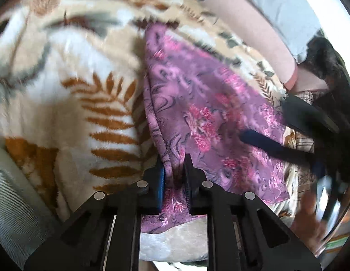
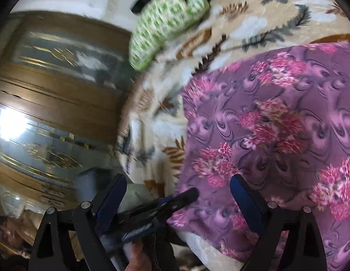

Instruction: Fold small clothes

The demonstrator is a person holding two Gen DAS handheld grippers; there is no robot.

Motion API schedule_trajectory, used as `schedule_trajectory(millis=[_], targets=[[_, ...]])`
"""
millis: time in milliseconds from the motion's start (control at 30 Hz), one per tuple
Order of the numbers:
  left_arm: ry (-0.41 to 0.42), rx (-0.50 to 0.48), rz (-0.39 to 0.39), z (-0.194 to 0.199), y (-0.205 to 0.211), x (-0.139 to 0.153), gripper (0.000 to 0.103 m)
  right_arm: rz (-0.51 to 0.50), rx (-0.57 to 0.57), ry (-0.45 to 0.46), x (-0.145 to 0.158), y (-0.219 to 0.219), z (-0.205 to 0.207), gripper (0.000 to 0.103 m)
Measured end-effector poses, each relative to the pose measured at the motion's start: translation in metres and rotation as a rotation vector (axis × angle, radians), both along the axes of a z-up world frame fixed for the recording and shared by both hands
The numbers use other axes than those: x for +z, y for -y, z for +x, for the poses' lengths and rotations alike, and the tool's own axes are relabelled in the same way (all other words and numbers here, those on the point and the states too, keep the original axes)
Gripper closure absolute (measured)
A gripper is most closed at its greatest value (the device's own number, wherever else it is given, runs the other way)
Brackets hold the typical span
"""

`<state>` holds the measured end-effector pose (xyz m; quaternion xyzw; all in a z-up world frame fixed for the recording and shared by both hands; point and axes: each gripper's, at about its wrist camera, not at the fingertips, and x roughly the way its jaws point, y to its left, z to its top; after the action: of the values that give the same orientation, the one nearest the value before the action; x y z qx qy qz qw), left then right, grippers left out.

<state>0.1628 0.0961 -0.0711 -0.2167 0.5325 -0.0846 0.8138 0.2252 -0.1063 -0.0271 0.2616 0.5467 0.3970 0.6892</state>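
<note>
L gripper [image 1: 173, 176] jaws pinching purple floral cloth [image 1: 204, 103] edge, lower centre, to anchor fold. R gripper [image 2: 178, 194] jaws spread, over cloth on bed blanket [image 1: 62, 67].

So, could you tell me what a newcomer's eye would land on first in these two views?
First the purple cloth with pink flowers, spread over the cream blanket with leaf prints. Next the left gripper, pinching a raised fold at the cloth's near edge, while the right gripper hangs wide open over the cloth's other side. A green patterned bundle lies farther back on the blanket.
</note>
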Motion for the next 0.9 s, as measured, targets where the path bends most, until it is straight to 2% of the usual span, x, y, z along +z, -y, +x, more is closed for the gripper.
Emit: schedule_trajectory(millis=[133, 233, 400, 467, 500, 533, 567, 667, 800, 900], targets=[[0.017, -0.044, 0.093, -0.002, 0.014, 0.003, 0.089, -0.297, 0.134, 0.011, 0.018, -0.062, 0.034, 0.025], [0.024, -0.07, 0.15, -0.002, 0.022, 0.004, 0.089, -0.424, 0.206, 0.01, 0.016, -0.101, 0.057, 0.032], [0.065, -0.109, 0.141, -0.002, 0.028, 0.012, 0.09, -0.674, 0.354, 0.069, -0.005, -0.148, 0.071, 0.037], [0.1, -0.131, 0.124, -0.006, 0.03, 0.019, 0.09, -0.72, 0.372, 0.05, -0.017, -0.152, 0.071, 0.054], [0.118, -0.14, 0.143, -0.008, 0.032, 0.022, 0.09, -0.744, 0.369, 0.066, -0.018, -0.151, 0.069, 0.059], [0.123, -0.147, 0.155, -0.009, 0.034, 0.023, 0.09, -0.758, 0.355, 0.083, -0.018, -0.147, 0.067, 0.072], [0.123, -0.16, 0.157, -0.01, 0.036, 0.022, 0.09, -0.753, 0.335, 0.089, -0.016, -0.141, 0.066, 0.086], [0.158, -0.19, 0.151, -0.017, 0.04, 0.03, 0.09, -0.651, 0.228, 0.135, 0.008, -0.102, 0.058, 0.088], [0.264, -0.256, 0.151, -0.037, 0.06, 0.057, 0.09, -0.437, 0.063, 0.148, 0.034, -0.031, 0.043, 0.089], [0.276, -0.327, 0.146, -0.05, 0.091, 0.068, 0.09, -0.249, -0.084, 0.16, 0.045, 0.029, 0.017, 0.089]])
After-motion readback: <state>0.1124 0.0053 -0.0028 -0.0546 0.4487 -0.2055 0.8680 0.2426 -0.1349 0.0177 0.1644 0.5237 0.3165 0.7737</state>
